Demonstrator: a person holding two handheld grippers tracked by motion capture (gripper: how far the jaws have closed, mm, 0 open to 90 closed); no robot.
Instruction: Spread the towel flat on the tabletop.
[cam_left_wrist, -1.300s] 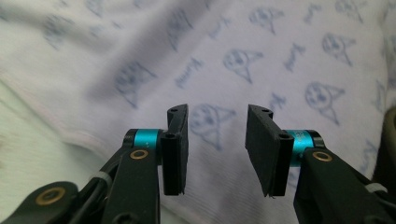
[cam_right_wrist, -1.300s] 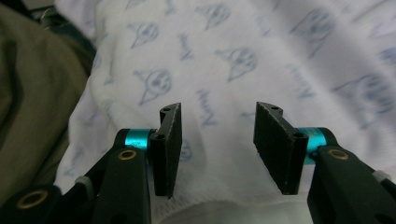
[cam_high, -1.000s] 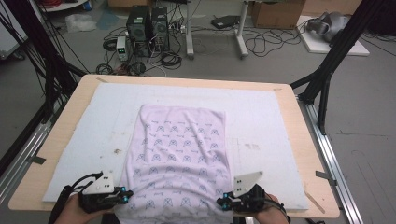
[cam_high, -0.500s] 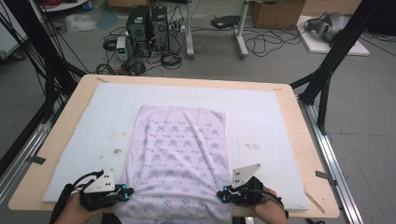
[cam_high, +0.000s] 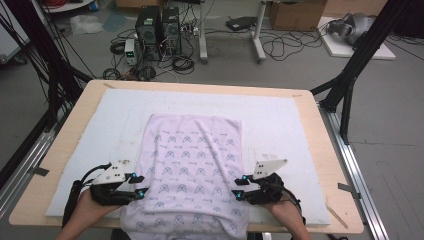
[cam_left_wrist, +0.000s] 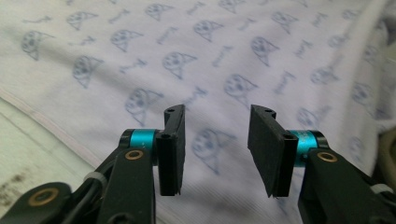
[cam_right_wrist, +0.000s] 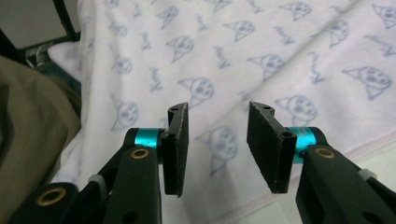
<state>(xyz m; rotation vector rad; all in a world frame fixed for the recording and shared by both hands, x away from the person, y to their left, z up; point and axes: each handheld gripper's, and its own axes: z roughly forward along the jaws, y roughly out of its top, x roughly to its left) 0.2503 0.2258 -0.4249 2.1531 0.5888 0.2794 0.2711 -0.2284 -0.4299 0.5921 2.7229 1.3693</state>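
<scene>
White padded table under patterned cloth, both grippers' just-opened jaws spread, empty.

Both grippers are black: left gripper, right gripper. Each carries a grey three-cornered plate, teal collars, brass screws, flat black fingers and a trailing black cable.

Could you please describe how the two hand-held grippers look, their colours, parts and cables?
Both the left gripper and the right gripper have black bodies. Each carries a pale grey three-cornered plate on top and small blue lights near the front. A black cable trails from each. In the gripper views, the jaws are flat black rectangular pads on teal metal collars, with brass-coloured rivets in the black linkage. The person's forearms are bare, with no sleeves visible.
</scene>
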